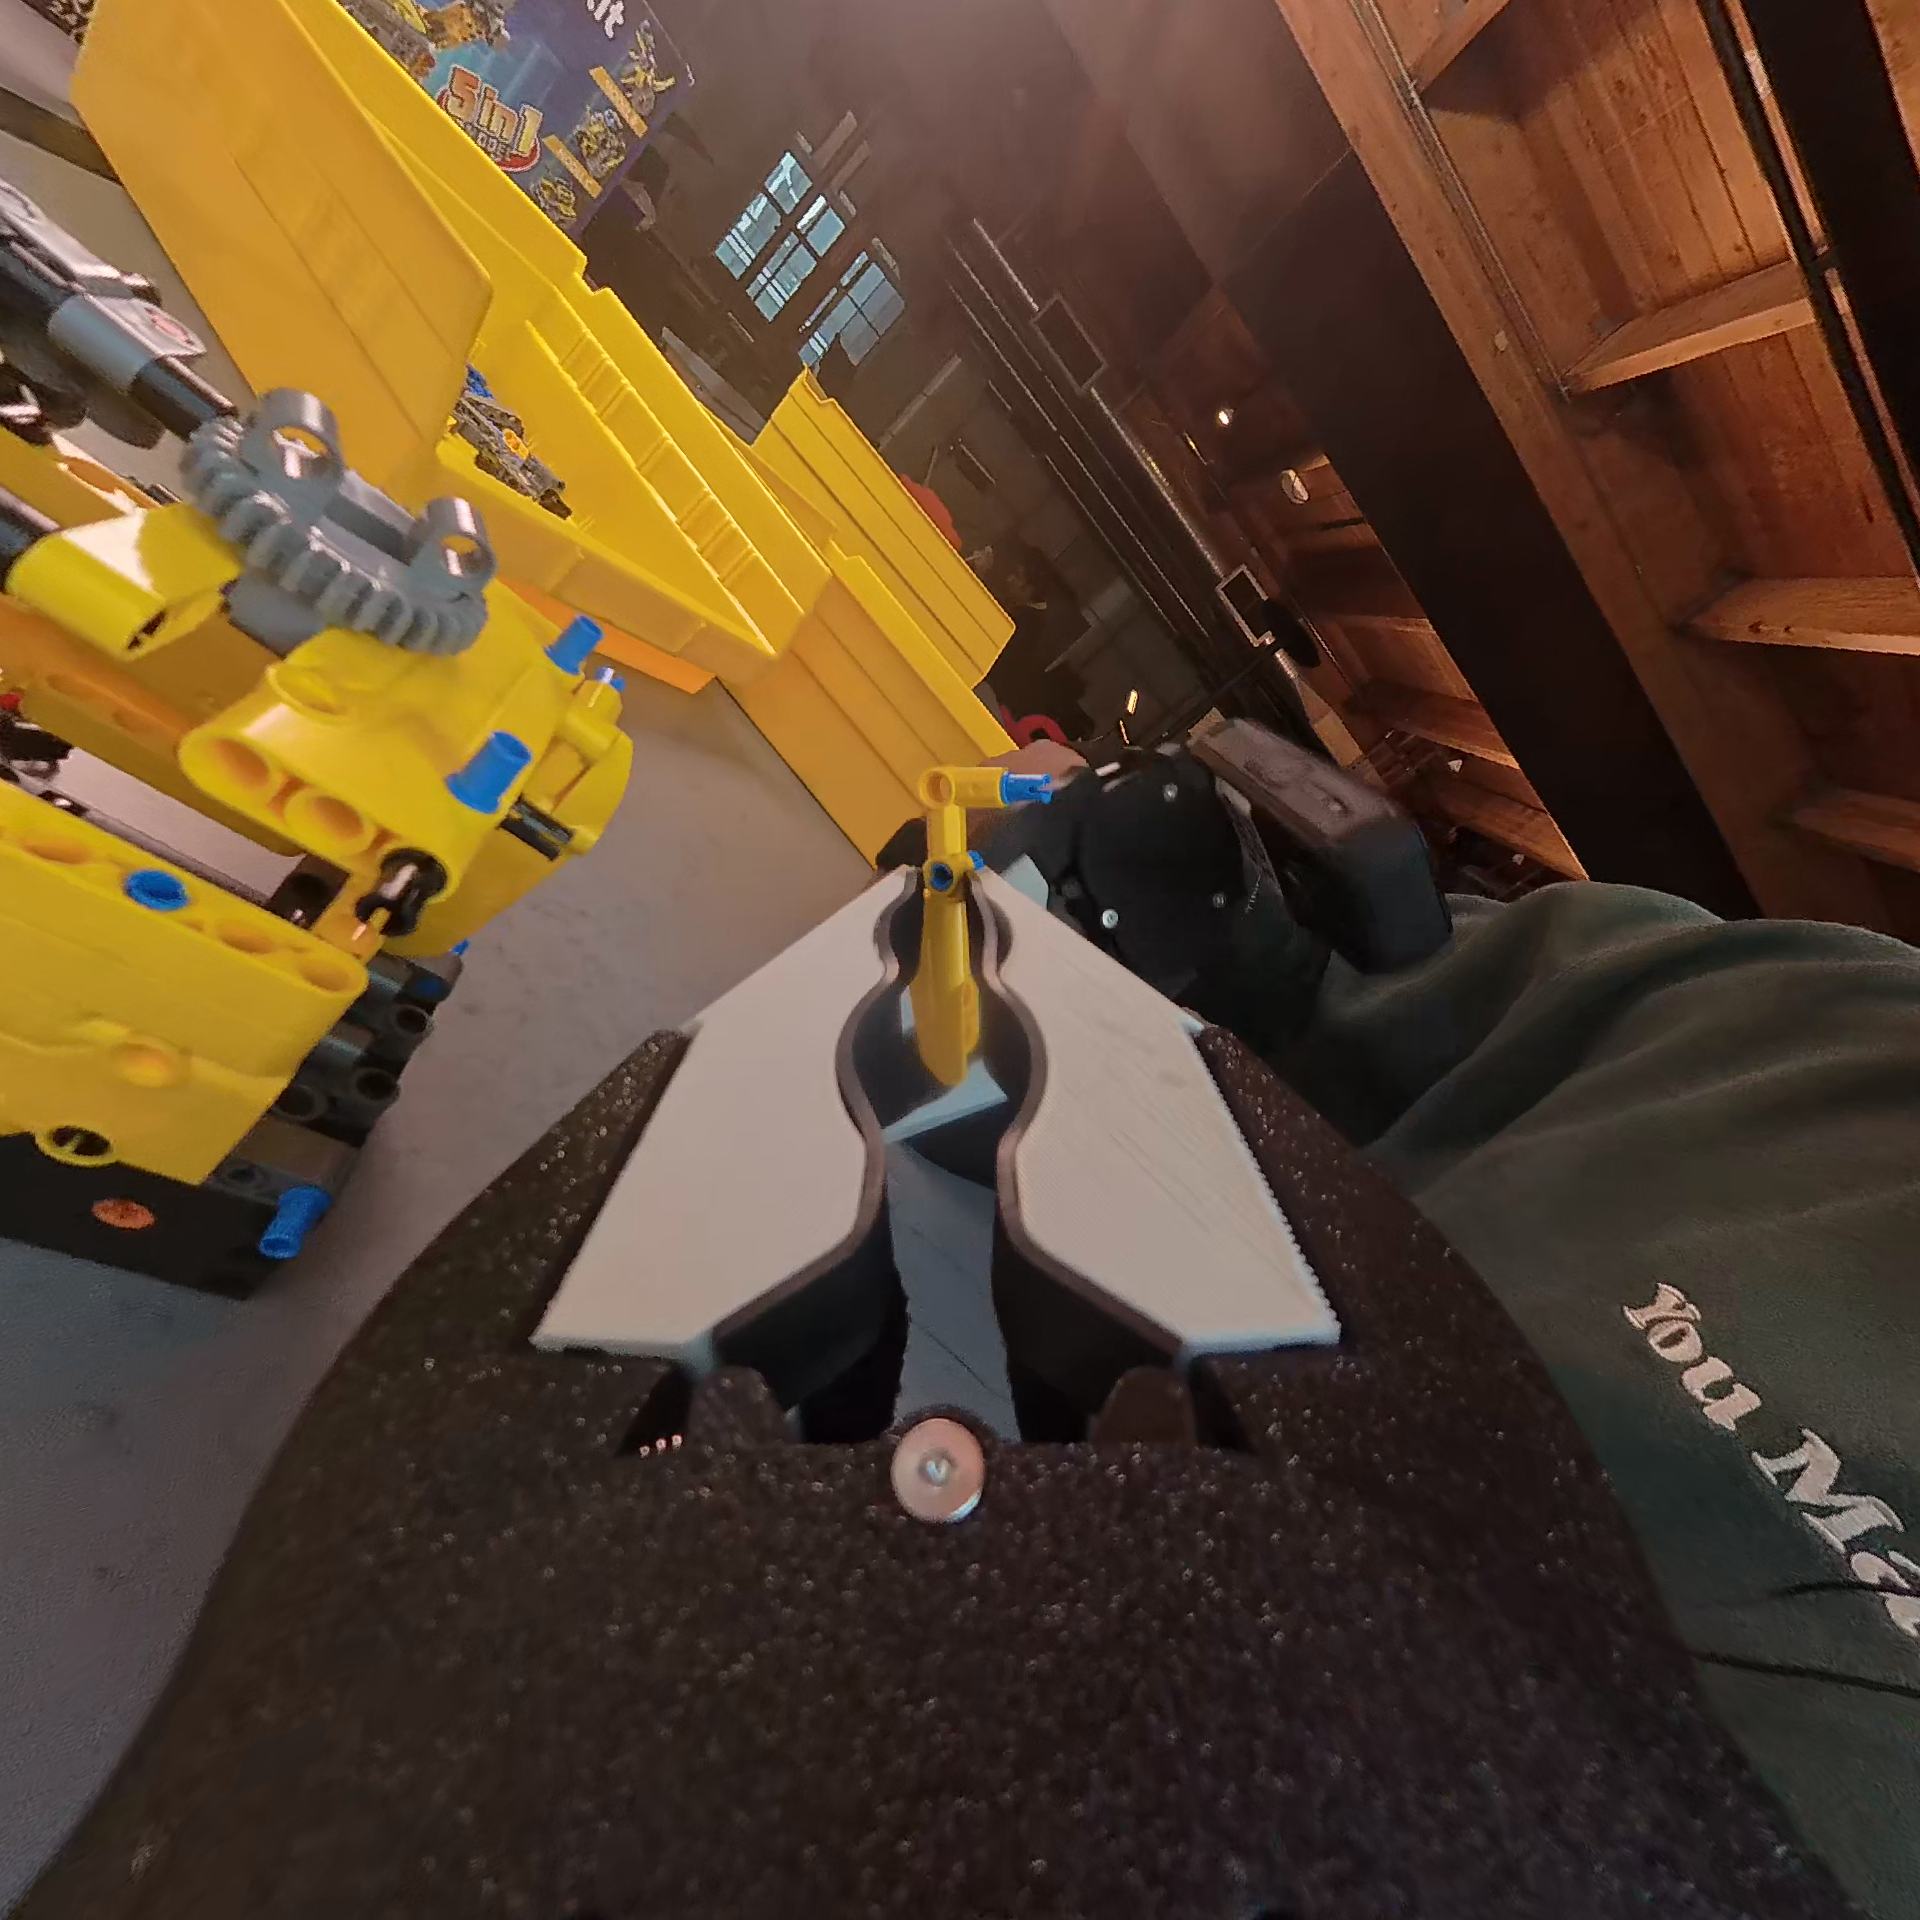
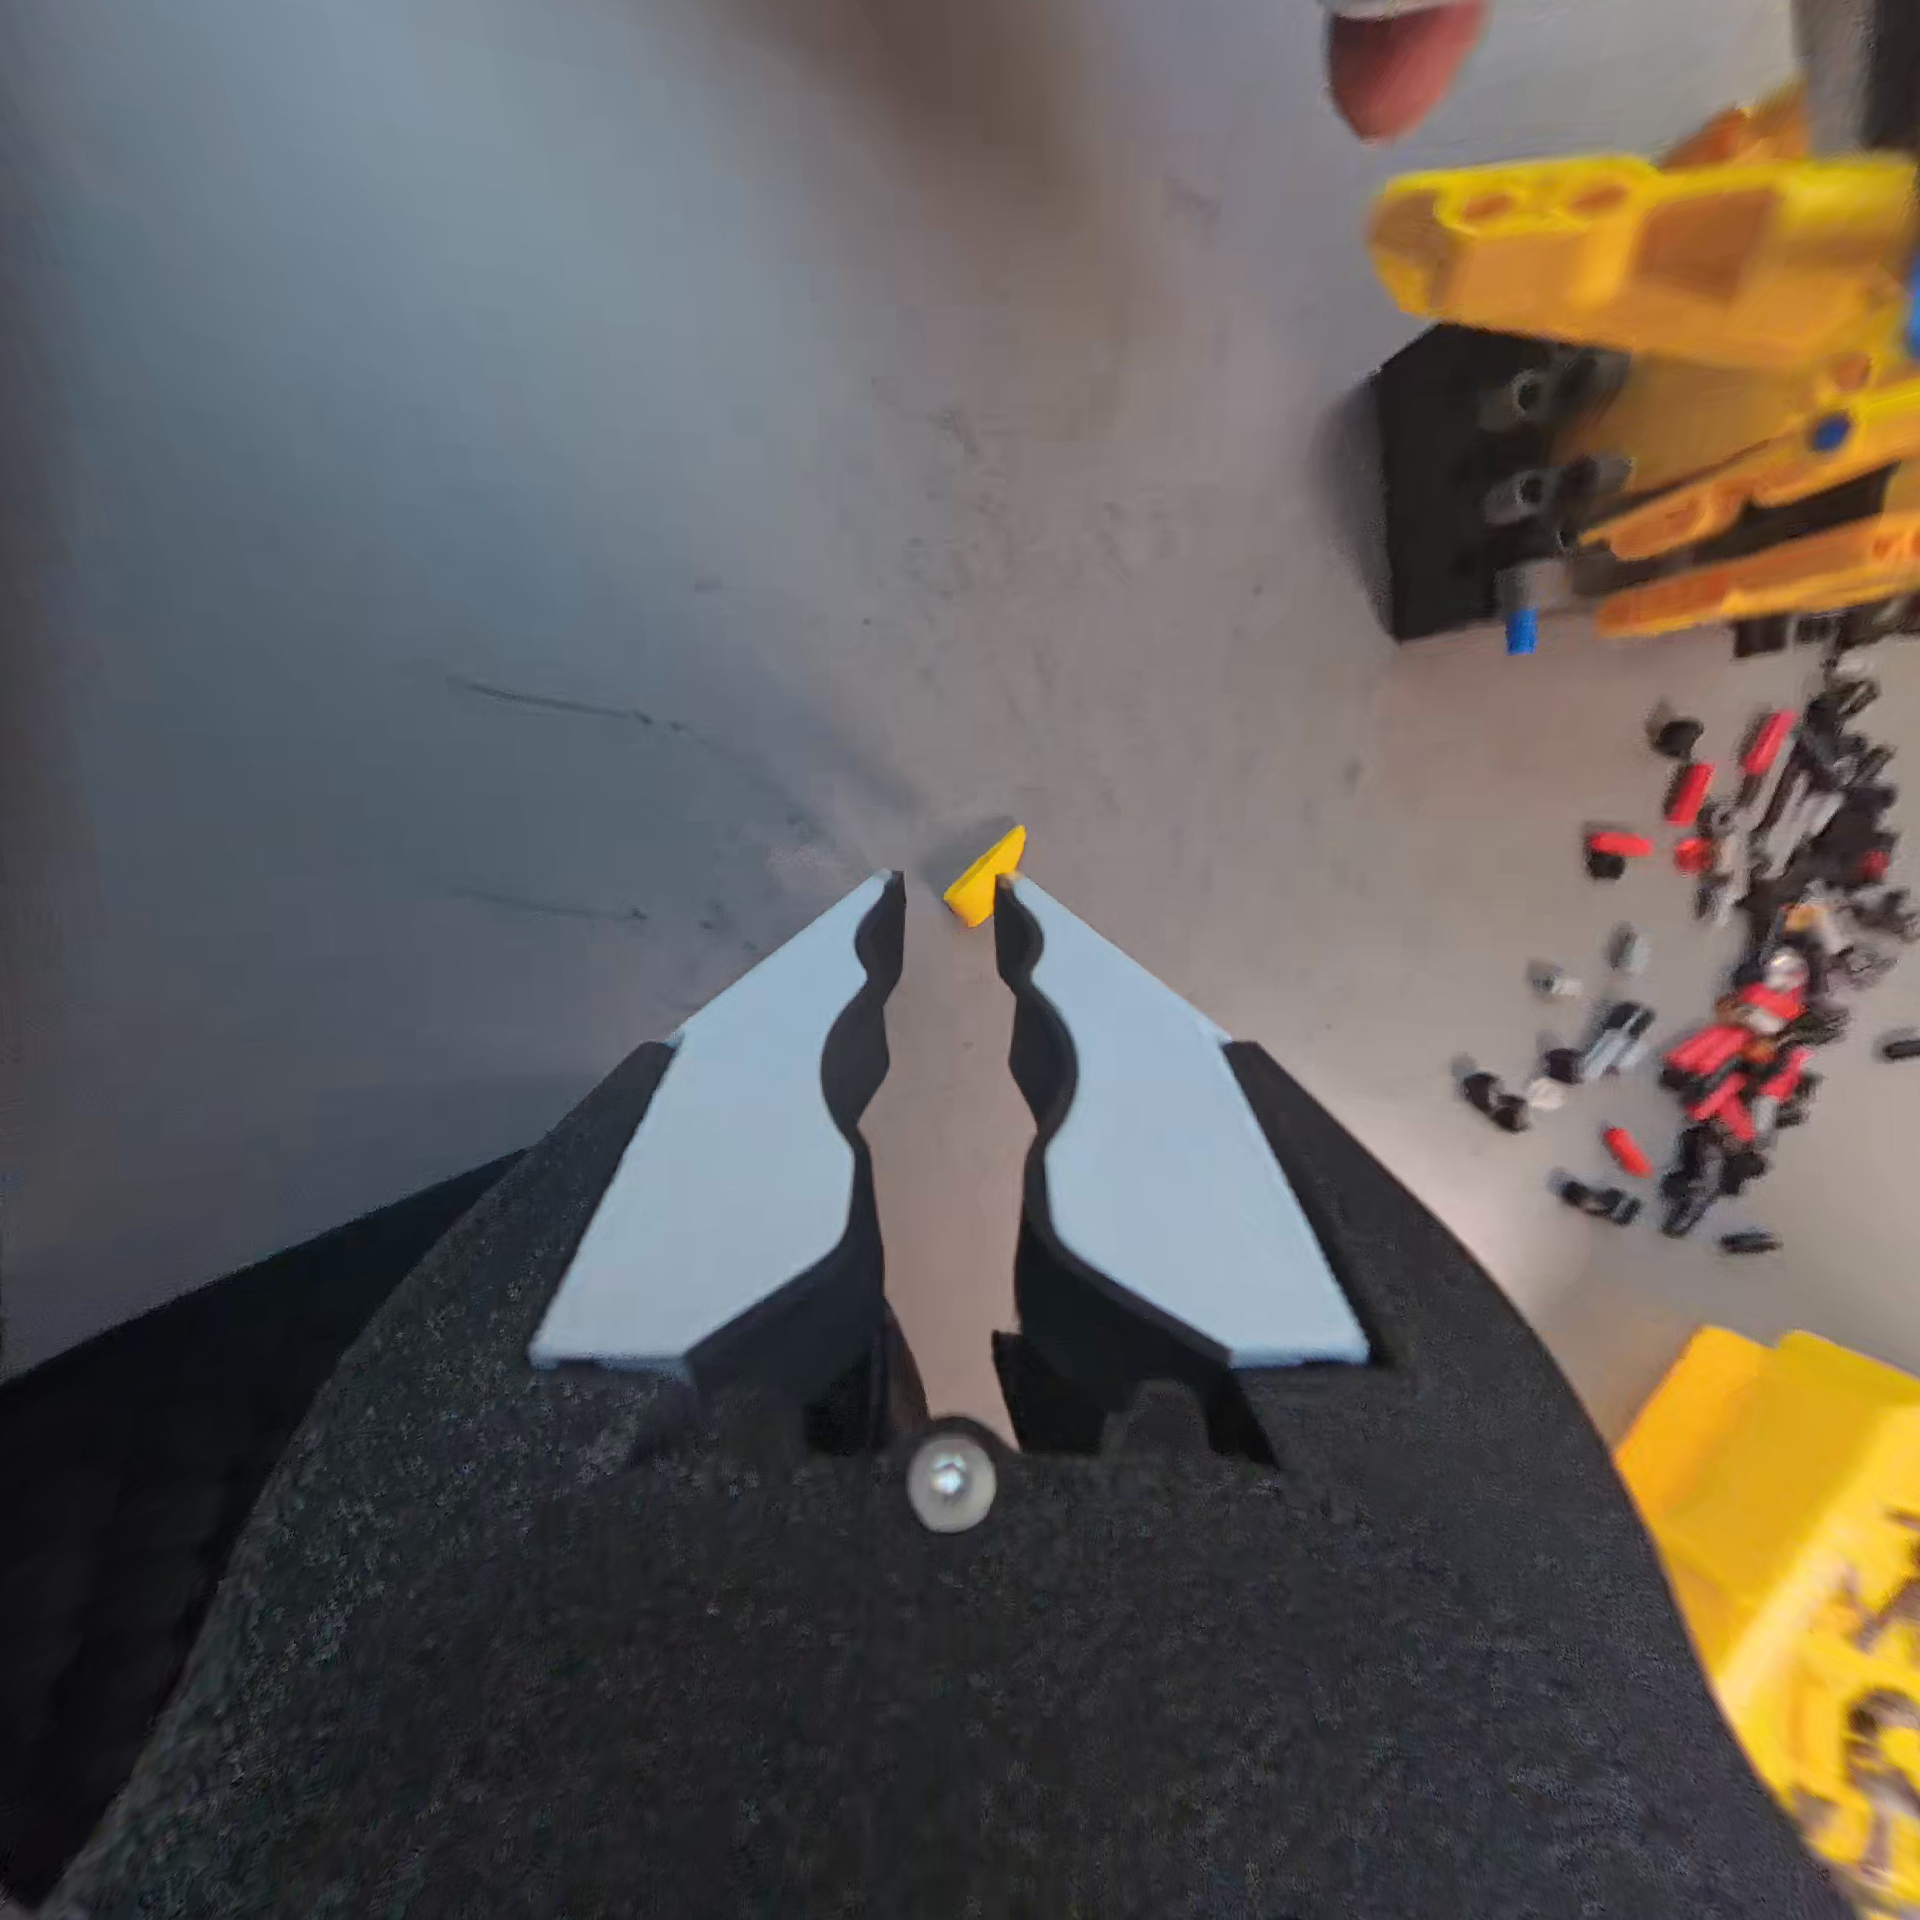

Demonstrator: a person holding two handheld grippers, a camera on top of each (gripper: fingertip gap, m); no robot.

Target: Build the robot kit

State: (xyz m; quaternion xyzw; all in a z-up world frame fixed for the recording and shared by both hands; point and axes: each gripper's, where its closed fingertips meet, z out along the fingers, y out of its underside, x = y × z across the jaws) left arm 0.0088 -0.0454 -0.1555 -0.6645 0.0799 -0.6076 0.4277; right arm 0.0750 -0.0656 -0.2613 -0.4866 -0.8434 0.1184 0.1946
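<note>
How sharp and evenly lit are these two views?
Left wrist view: warm dim background, yellow model slightly smeared, held yellow beam fairly sharp. Right wrist view: motion blur on the loose parts pile, grey table unevenly lit.

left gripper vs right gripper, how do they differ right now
The left gripper has its jaws shut on a yellow angled beam with blue pins; the right gripper has its jaws apart and holds nothing. The left gripper is raised and points across the room, while the right gripper points down at the grey table, near a small yellow piece. Both have pale wavy fingers on black bodies.
</note>
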